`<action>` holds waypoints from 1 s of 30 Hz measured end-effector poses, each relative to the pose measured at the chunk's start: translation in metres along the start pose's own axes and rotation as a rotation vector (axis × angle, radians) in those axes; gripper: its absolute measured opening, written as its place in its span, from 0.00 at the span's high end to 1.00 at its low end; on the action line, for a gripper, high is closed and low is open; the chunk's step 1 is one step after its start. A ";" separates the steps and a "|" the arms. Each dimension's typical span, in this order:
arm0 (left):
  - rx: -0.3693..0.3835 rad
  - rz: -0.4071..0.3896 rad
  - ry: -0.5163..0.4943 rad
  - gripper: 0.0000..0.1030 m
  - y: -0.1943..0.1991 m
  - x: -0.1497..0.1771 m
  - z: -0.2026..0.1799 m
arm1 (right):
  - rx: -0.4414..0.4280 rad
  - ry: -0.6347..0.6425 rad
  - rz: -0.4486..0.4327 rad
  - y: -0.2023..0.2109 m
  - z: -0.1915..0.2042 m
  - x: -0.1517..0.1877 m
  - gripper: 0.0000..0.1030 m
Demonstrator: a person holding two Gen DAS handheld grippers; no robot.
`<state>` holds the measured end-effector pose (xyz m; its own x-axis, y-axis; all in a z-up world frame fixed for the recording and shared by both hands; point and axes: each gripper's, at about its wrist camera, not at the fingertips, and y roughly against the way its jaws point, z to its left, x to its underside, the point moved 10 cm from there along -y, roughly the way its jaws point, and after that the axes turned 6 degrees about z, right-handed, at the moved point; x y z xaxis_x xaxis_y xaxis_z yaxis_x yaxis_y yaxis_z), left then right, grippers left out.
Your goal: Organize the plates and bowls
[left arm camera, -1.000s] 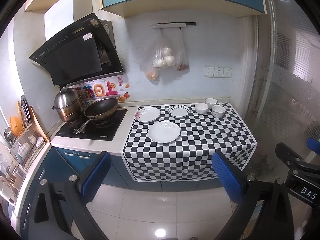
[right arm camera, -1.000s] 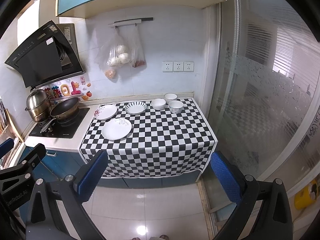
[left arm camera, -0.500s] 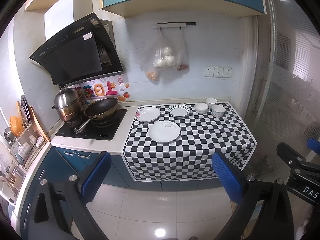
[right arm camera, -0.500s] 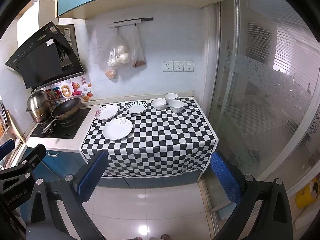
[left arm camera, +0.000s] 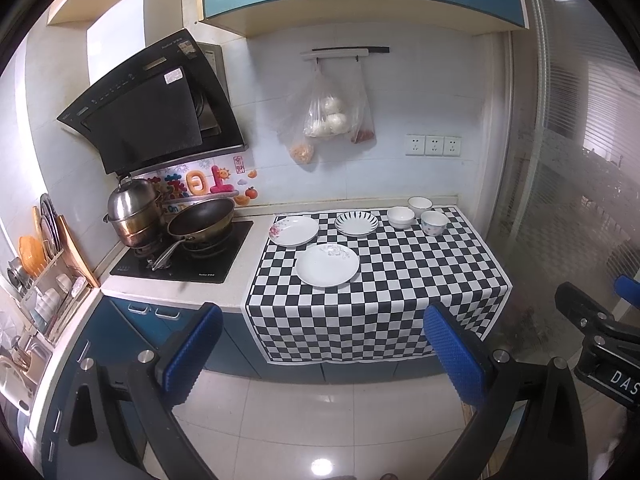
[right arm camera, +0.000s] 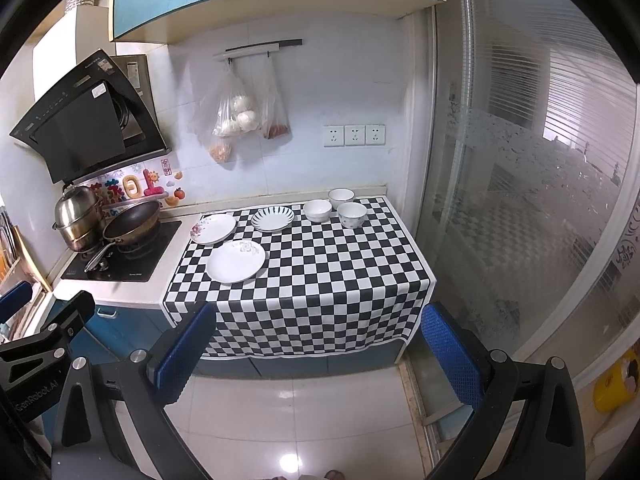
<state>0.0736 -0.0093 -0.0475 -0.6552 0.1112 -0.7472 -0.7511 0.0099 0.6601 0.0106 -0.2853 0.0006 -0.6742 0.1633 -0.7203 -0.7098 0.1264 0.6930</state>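
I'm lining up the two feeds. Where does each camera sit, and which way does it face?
Left wrist: on the left gripper, back from the counter, facing the checkered cloth; its blue fingers show, open, with the right gripper at the edge.
Right wrist: on the right gripper, further right, facing the same cloth; open fingers show.
Shared: plates, bowls, stove.

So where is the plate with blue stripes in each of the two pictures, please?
Left wrist view: the striped plate is just above centre, at the back of the checkered cloth.
Right wrist view: the striped plate is left of centre, in the same back row.
Shared landmark: in both views it lies between the flowered plate and the three white bowls.
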 end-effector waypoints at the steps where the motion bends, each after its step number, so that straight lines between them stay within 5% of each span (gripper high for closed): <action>1: 0.000 0.000 -0.001 0.00 0.000 0.000 -0.001 | 0.001 -0.001 -0.001 0.000 0.000 0.000 0.00; 30: -0.020 -0.048 -0.001 0.00 -0.002 -0.004 0.015 | -0.027 -0.036 -0.008 -0.003 0.015 -0.001 0.00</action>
<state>0.0795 0.0050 -0.0446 -0.6185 0.1125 -0.7776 -0.7829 -0.0042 0.6221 0.0162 -0.2711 -0.0007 -0.6611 0.1974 -0.7239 -0.7207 0.1013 0.6858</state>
